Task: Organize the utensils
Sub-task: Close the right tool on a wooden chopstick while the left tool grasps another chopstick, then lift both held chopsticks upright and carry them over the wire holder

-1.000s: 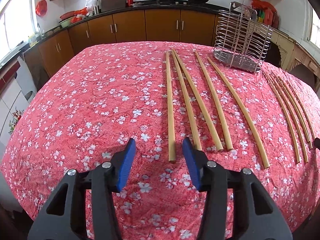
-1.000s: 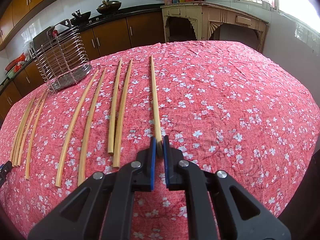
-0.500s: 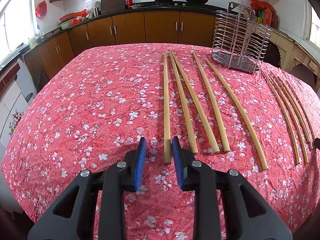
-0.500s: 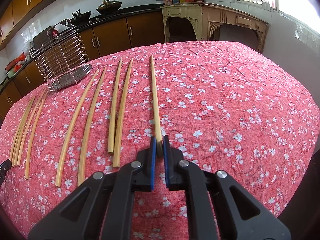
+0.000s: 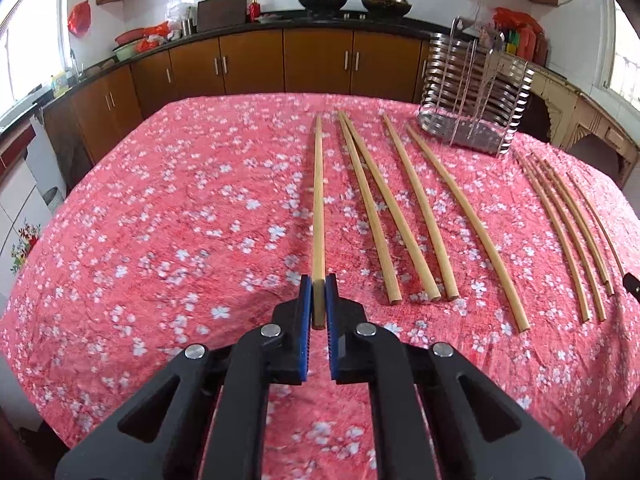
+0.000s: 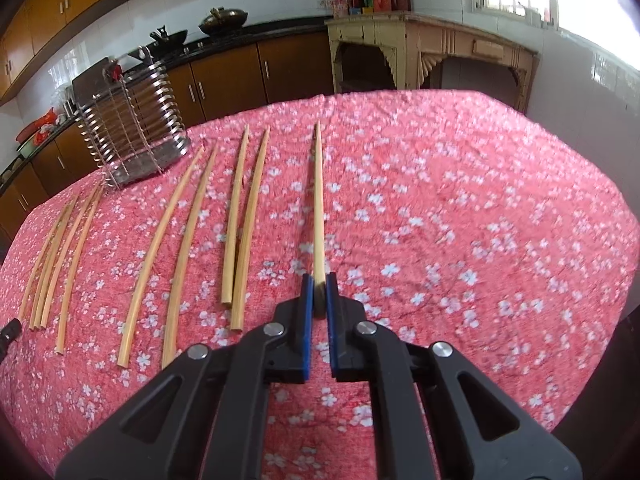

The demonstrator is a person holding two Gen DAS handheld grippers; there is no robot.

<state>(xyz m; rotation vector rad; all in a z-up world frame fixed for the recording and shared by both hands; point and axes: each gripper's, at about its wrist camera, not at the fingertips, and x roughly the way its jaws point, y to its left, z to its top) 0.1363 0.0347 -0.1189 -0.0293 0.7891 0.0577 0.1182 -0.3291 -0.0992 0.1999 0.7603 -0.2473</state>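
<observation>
Wooden and pale, one long thin chopstick [image 5: 318,208] is pinched at its near end by the left gripper [image 5: 319,300] over the red flowery tablecloth [image 5: 160,220], another chopstick [image 6: 318,200] by the right gripper [image 6: 319,296], both looking light, stiff and smooth.

The left gripper [image 5: 319,296] clamps the near end of one chopstick [image 5: 318,208]. Four loose chopsticks [image 5: 404,216] lie just to its right on the flowered tablecloth [image 5: 160,220], with a wire rack [image 5: 474,120] beyond.
</observation>
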